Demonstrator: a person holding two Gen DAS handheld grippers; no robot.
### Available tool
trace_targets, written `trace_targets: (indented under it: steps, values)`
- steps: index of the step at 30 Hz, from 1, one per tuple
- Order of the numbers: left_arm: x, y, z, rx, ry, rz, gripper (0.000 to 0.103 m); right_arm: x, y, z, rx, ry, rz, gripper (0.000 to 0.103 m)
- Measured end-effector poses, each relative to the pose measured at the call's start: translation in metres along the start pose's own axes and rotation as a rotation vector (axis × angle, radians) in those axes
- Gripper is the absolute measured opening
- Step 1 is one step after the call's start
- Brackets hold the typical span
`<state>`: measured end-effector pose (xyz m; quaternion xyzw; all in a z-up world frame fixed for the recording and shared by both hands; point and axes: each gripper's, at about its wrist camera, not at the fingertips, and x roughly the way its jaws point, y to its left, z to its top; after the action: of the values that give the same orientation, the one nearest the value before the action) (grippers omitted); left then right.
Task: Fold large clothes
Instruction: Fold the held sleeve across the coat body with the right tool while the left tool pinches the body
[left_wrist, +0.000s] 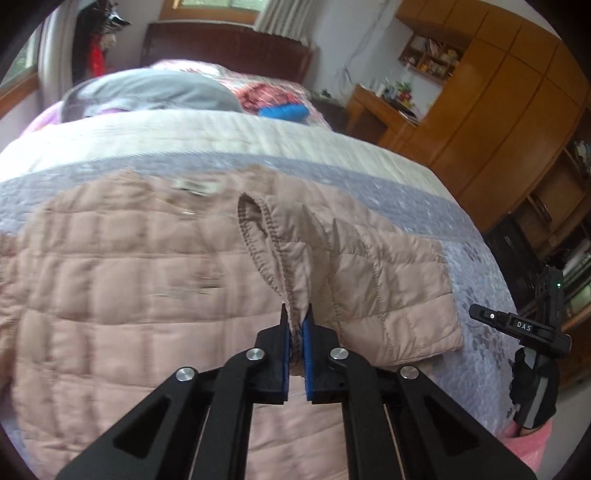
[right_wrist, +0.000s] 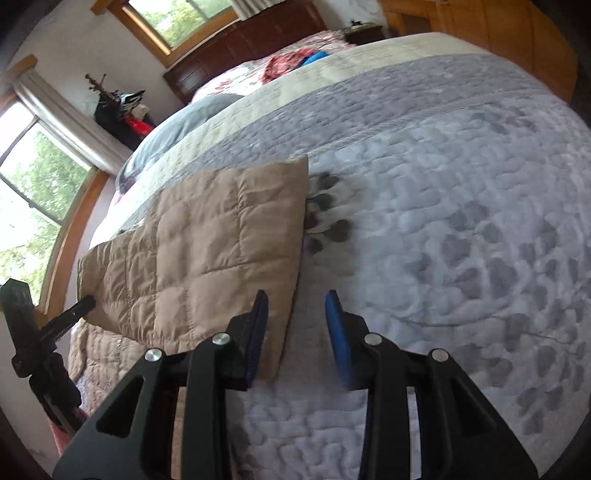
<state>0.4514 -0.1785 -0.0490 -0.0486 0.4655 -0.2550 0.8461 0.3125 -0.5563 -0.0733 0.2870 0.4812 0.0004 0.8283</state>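
Nearest the left wrist camera, the left claw (left_wrist: 297, 319) is pinched tight on the gathered, stitched cuff (left_wrist: 275, 266) of a dusty-pink quilted puffer jacket (left_wrist: 110, 266), the blue pads squeezing the ribbed hem between them. In the right wrist view the right claw (right_wrist: 297, 301) stands part-way open with nothing between its pads; its left finger hangs over the near corner of the sleeve (right_wrist: 207, 243), its right finger over bare bedspread.

The step in hand looks like folding a sleeve in across the body of the jacket: the cuff is gripped and raised off the cloth, and the sleeve behind it already lies doubled over. The next move probably calls for the left claw to carry the cuff across onto the jacket's torso and lay it flat before letting go, while the free right claw could pin or smooth the sleeve's outer edge so the fold line keeps straight. The padded fabric is light and slippery-looking, so the cuff may spring back once released.

The jacket lies spread on the bed, on a grey-and-lilac quilted bedspread (right_wrist: 443, 221) with a leaf pattern. Its square-stitched padding is puffy and a little creased; a small white label (left_wrist: 194, 186) shows near the collar end. The sleeve lies towards the bed's right side, its edge straight against the bedspread. Farther back lie a grey pillow (left_wrist: 155, 92) and the dark wooden headboard (left_wrist: 221, 48).
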Motion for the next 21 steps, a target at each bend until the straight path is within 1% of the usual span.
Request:
trace_targets:
  steps: [1, 4, 6, 8, 10, 12, 14, 17, 21]
  values:
    - [-0.008, 0.010, 0.000, -0.006, -0.011, 0.019, 0.005, 0.006, 0.008, 0.000, -0.012, 0.016, 0.029, 0.032]
    - [-0.025, 0.038, -0.001, -0.025, -0.040, 0.096, 0.005, 0.021, 0.036, 0.000, -0.060, 0.054, 0.073, 0.032]
    - [-0.031, 0.060, 0.001, -0.045, -0.043, 0.128, 0.005, 0.030, 0.052, 0.001, -0.093, 0.072, 0.094, 0.032]
    - [-0.032, 0.081, 0.000, -0.084, -0.030, 0.143, 0.005, 0.039, 0.071, 0.001, -0.134, 0.092, 0.096, 0.030]
    - [-0.034, 0.100, -0.006, -0.108, -0.017, 0.162, 0.005, 0.049, 0.085, 0.001, -0.168, 0.108, 0.075, 0.030]
    - [-0.029, 0.112, -0.012, -0.114, 0.008, 0.179, 0.005, 0.057, 0.089, 0.001, -0.183, 0.118, 0.042, 0.030]
    - [-0.015, 0.121, -0.017, -0.120, 0.046, 0.187, 0.006, 0.066, 0.091, 0.000, -0.188, 0.134, 0.004, 0.026]
    - [0.003, 0.133, -0.028, -0.119, 0.079, 0.209, 0.007, 0.076, 0.090, 0.000, -0.196, 0.154, -0.039, 0.024]
    - [0.015, 0.141, -0.037, -0.119, 0.083, 0.204, 0.011, 0.087, 0.086, -0.007, -0.208, 0.163, -0.058, 0.024]
